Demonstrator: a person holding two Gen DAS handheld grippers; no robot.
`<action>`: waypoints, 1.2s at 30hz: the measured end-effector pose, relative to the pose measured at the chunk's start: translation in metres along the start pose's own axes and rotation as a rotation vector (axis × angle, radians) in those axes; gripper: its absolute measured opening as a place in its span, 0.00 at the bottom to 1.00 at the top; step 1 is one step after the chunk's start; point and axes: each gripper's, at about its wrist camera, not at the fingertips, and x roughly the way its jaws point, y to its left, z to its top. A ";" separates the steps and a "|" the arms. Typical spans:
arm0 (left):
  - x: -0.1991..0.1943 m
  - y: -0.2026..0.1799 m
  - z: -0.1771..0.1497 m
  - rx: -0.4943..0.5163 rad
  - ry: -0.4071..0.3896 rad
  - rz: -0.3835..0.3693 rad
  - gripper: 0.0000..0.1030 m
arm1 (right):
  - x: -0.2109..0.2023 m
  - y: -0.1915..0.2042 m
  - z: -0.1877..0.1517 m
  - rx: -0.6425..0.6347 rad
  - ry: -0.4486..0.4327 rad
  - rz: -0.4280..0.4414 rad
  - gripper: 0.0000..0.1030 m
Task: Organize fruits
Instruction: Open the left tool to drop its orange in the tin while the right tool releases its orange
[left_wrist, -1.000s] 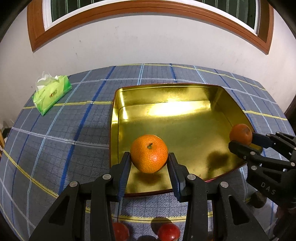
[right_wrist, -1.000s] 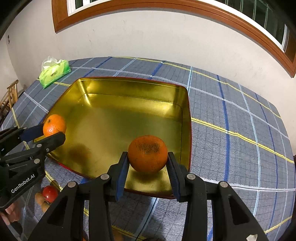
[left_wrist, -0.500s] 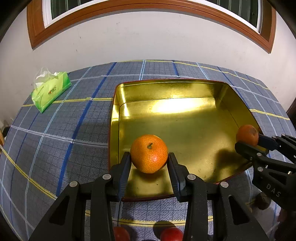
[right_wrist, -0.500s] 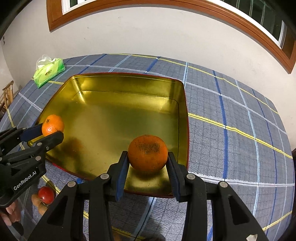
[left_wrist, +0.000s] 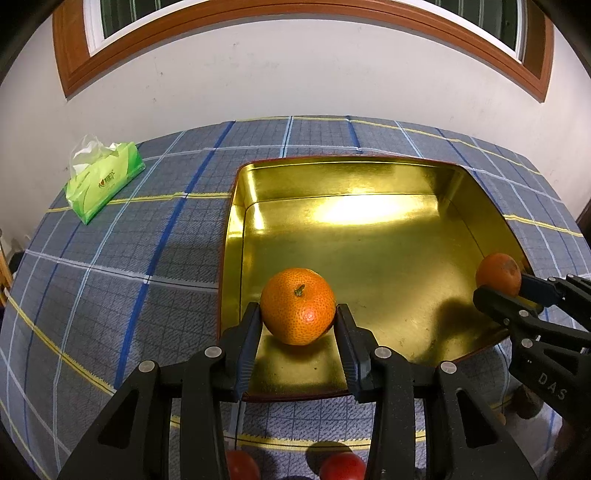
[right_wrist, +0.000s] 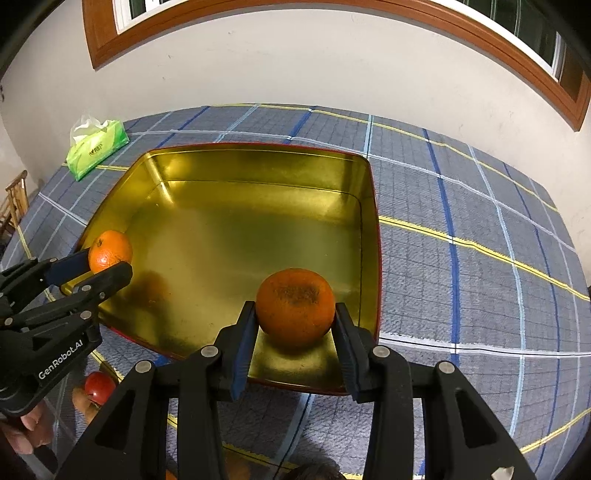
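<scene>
1. Two oranges, one per gripper. We hold both over the near end of the gold tray (left_wrist: 369, 177), which sits on the plaid tablecloth (left_wrist: 110, 258).
2. Our left gripper (left_wrist: 298, 319) is clamped narrow on the stem-up orange (left_wrist: 298, 306); both pads touch its sides. Its stem points up and slightly away from the camera. The fruit is near-round, so there is no clear long axis.
3. Our right gripper (right_wrist: 295, 317) is clamped narrow on the scuffed orange (right_wrist: 295, 306). A dark rough patch faces up; we can't see a stem.
4. From each wrist view the other gripper shows at the tray's opposite near corner, fruit between its fingers.
5. We can't tell whether either orange touches the tray floor; each casts a shadow right beneath it.
6. Versus one second ago, both grips are unchanged and the oranges keep the same orientation. The tray sits a little lower in both views and more tablecloth shows behind it. The green tissue pack (left_wrist: 103, 181) stays at far left.
7. Two red fruits (left_wrist: 341, 467) lie on the cloth just in front of the tray, under the left gripper.
</scene>
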 end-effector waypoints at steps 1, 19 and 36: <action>0.000 0.000 0.000 0.003 -0.002 0.003 0.40 | 0.000 0.000 0.000 0.001 0.000 0.002 0.37; -0.007 -0.010 -0.001 0.026 -0.014 0.004 0.53 | -0.003 0.002 0.000 0.012 -0.008 0.021 0.46; -0.057 -0.006 -0.011 0.004 -0.080 0.001 0.53 | -0.052 0.009 -0.008 0.002 -0.087 0.025 0.48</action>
